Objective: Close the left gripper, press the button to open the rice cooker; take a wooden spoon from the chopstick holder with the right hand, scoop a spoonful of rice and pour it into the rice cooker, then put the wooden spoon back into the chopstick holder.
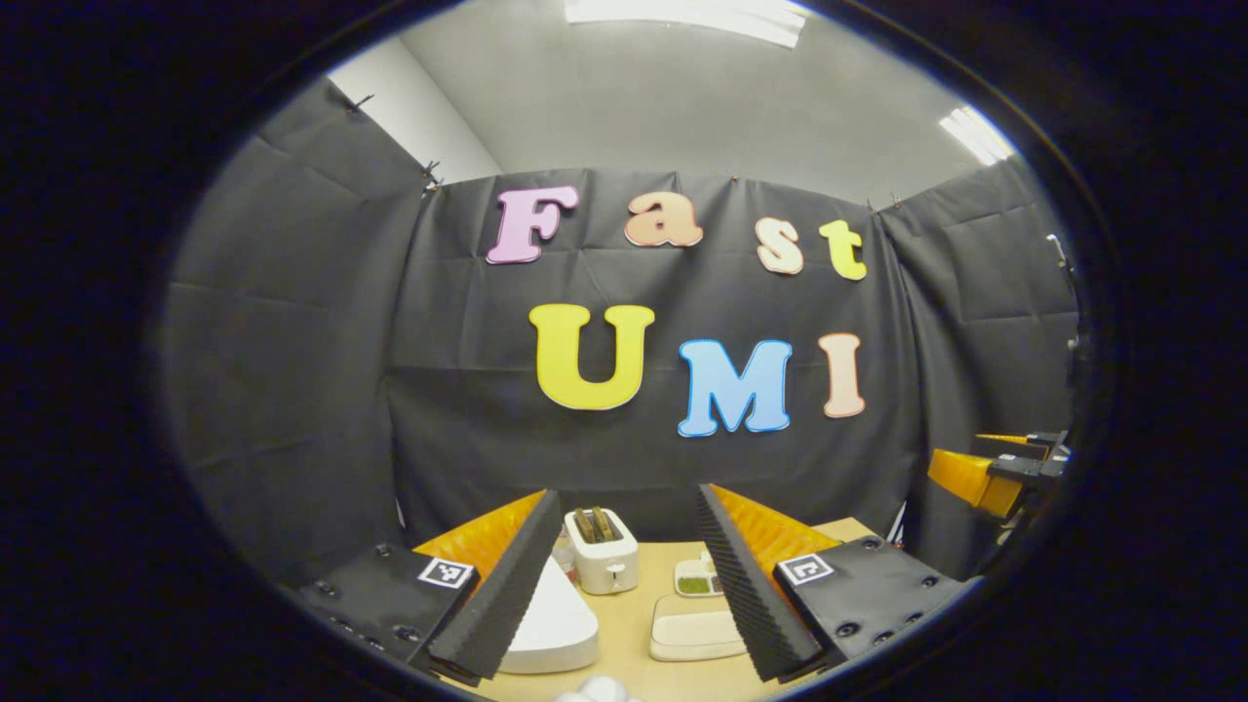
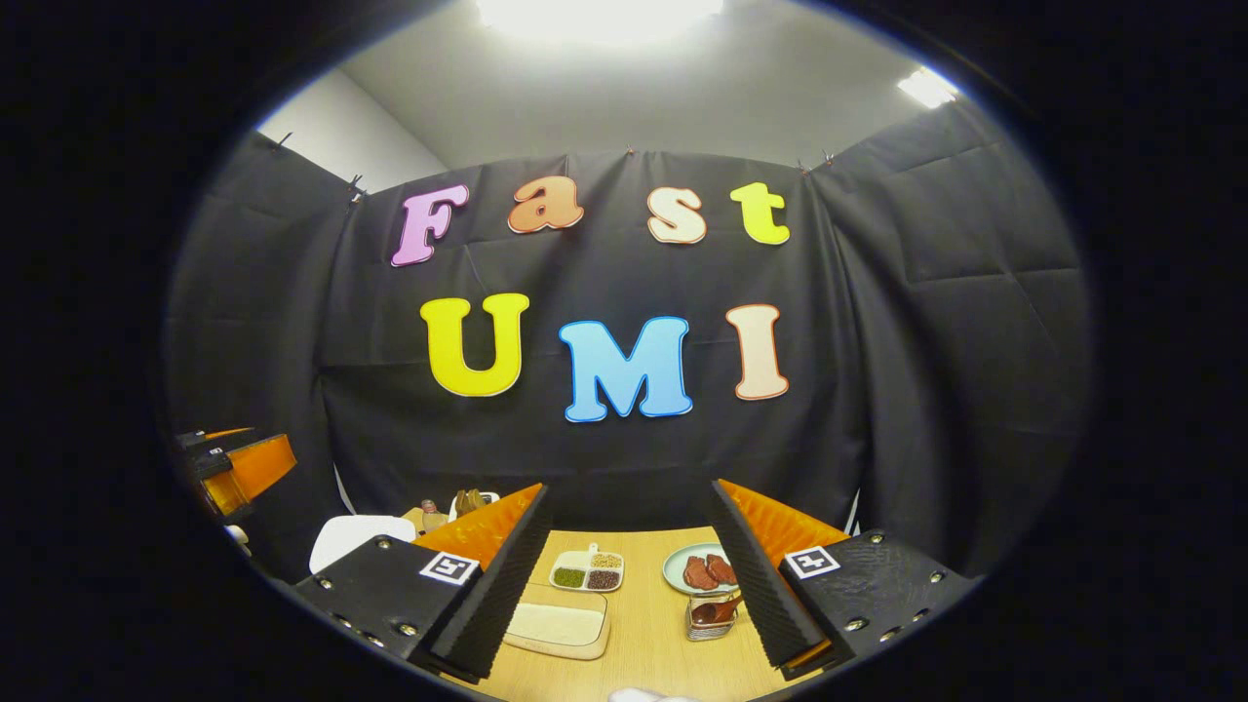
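While both grippers gape, spoon apparently untouched.

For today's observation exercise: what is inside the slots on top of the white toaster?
In the left gripper view, the toaster has two brownish slices standing in its slots, tops poking out. Their lower parts are hidden inside the toaster body.

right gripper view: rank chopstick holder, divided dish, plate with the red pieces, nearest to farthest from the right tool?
Ranked from the right tool:
1. Chopstick holder, with the wooden spoon, low and close beside the tool's right-hand finger.
2. Plate with red pieces, just behind the holder, on the right.
3. Divided dish, left of centre. It sits about as far back as the plate; those two are too close to call.
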A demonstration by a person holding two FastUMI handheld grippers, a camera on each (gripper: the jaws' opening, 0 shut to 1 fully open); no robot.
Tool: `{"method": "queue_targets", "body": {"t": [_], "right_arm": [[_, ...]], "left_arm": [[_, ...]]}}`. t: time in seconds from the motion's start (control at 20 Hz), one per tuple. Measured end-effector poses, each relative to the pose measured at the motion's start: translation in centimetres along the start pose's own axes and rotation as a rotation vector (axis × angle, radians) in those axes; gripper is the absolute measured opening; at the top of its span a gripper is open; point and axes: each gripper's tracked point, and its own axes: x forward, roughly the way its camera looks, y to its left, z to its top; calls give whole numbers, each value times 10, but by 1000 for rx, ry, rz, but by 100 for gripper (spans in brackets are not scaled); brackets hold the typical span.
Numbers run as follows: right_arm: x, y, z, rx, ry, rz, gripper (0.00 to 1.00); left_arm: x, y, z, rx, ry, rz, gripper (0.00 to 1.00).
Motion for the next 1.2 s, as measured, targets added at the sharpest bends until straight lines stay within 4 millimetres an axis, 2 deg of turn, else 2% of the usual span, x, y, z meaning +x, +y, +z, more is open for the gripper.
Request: {"method": "queue_targets", "body": {"t": [0.2,0.4,0.6,1.2], "right_arm": [[-1,0,0,-1,2,-1,98],[0,2,-4,-2,12,-1,100],[0,0,-4,2,14,-4,98],[2,-1,2,2,1,-5,98]], "left_arm": [[3,1,-1,0,7,3,98],[2,0,4,9,0,-2,98],[4,-3,11,19,-18,-7,98],[7,-4,9,22,-15,-13,98]]}}
